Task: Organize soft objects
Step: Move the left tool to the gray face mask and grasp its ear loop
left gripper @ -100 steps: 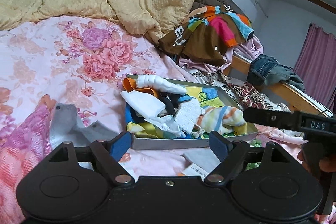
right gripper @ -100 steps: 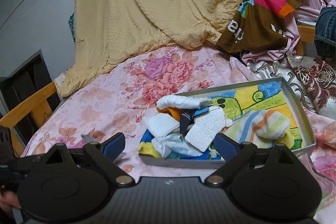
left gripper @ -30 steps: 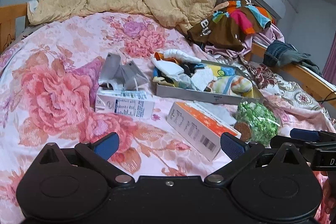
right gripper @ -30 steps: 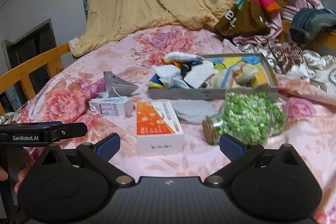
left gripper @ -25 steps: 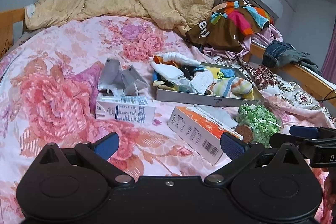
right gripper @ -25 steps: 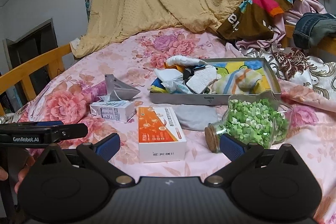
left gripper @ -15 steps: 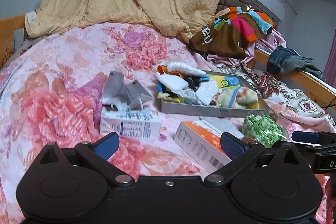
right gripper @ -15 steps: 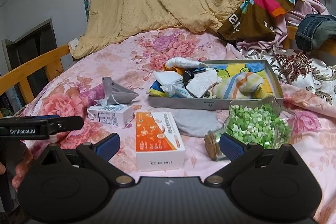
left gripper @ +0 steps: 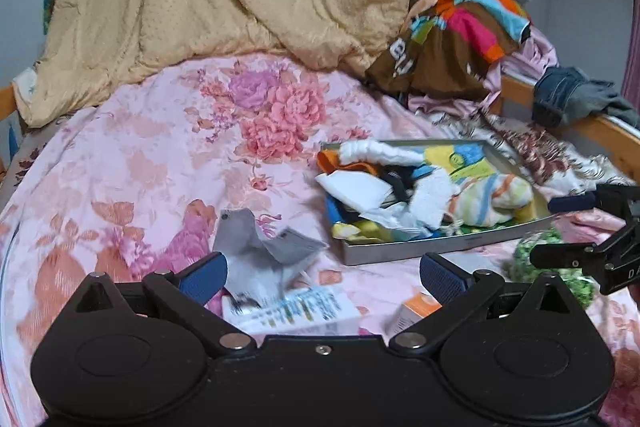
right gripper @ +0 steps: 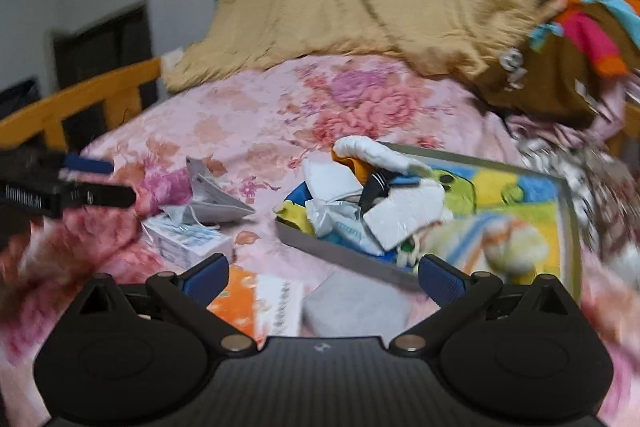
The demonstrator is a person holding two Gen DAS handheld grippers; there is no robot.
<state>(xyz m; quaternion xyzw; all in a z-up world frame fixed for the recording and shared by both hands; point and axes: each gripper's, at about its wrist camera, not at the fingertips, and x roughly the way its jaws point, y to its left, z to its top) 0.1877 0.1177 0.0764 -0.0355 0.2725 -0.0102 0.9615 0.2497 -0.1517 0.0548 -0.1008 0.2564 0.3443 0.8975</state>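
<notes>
Both grippers have moved forward over the bed (left gripper: 120, 163), left gripper (left gripper: 322, 273) and right gripper (right gripper: 322, 273) spread and empty, nearing the grey cloth (left gripper: 260, 243) lying beside the tray (left gripper: 440, 251) of soft things.

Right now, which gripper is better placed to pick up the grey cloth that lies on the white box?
Probably the left gripper: it is open, and the grey cloth sits just ahead of its fingers. The right gripper faces the tray.
</notes>
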